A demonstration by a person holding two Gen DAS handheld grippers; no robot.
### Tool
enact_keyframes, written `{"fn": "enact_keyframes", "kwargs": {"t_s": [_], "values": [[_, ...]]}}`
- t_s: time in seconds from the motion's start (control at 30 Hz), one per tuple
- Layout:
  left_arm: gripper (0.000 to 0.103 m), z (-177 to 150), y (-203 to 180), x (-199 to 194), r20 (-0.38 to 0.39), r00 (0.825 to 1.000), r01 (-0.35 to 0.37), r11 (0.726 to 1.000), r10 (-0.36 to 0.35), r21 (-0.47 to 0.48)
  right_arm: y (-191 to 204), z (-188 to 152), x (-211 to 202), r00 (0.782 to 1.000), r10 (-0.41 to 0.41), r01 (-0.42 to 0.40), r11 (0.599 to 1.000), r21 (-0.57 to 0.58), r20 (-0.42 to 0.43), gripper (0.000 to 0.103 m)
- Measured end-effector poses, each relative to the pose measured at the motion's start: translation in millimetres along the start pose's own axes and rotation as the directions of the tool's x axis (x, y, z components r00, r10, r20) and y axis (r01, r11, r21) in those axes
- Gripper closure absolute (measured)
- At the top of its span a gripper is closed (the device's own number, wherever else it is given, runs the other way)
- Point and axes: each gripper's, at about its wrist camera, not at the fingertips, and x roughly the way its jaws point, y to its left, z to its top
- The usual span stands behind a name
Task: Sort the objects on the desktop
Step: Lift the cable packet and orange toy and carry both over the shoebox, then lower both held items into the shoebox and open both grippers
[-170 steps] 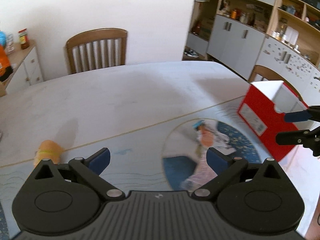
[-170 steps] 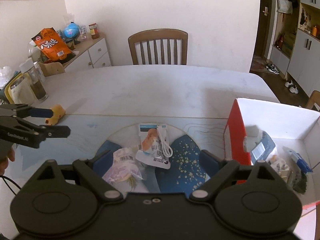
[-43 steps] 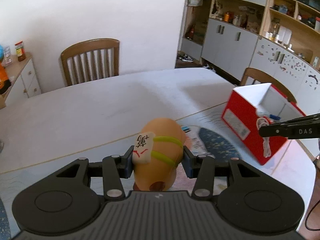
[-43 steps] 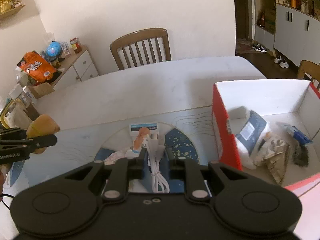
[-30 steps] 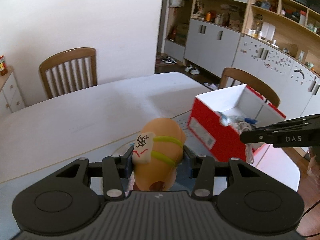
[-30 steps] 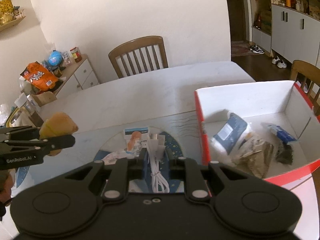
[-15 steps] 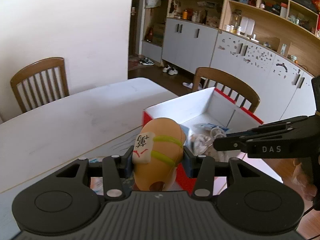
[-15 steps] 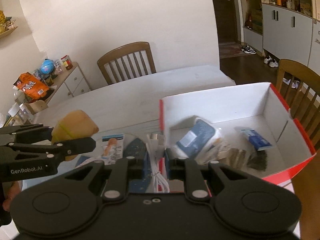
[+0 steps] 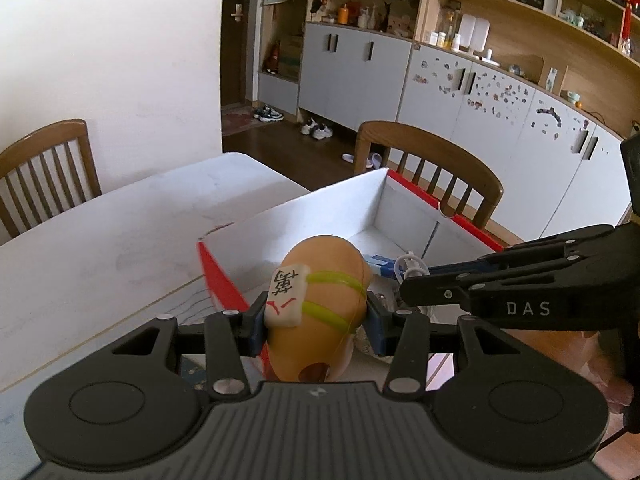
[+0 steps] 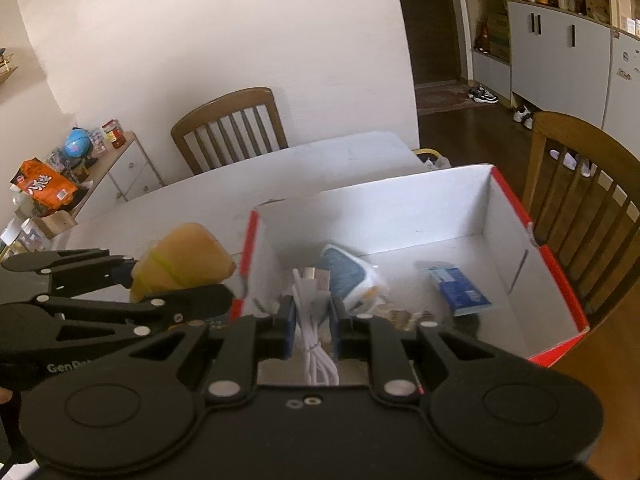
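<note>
Over the last second both tools have swung across the white surface [image 9: 100,248] toward the red cardboard box with white inside walls [image 10: 400,208], which has grown from a side object into the middle of both views. The left tongs [image 9: 316,322] stay clamped on the rounded, tan, soft-looking toy with two lime-green bands and a white tile bearing a printed character [image 9: 320,304]; it now hangs at the box's near red edge, not yet clearly over the opening. The right tongs [image 10: 313,320] remain shut on the coiled, glossy white charging cable with a plug end [image 10: 314,320], held over the near part of the box interior. By this reading, both items are close to being dropped in, the cable first.

Inside the box lie a crinkly blue-and-white pouch [image 10: 352,276], a flat blue packet [image 10: 460,292] and some darker, indistinct wrappers. The toy looks smooth and matte, slightly squashed between the blue pads.
</note>
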Motion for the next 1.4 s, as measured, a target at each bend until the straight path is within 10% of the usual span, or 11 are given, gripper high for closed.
{"fn": "enact_keyframes", "kwargs": {"t_s": [1.4], "values": [[0.057,43.2,-36.6,169.6,-0.228,0.973,-0.016,0.996,0.036,0.091,-114.6,53.8,106.3,0.98,-0.132,0.126,0.991,-0.049,-0.148,0.087]]}}
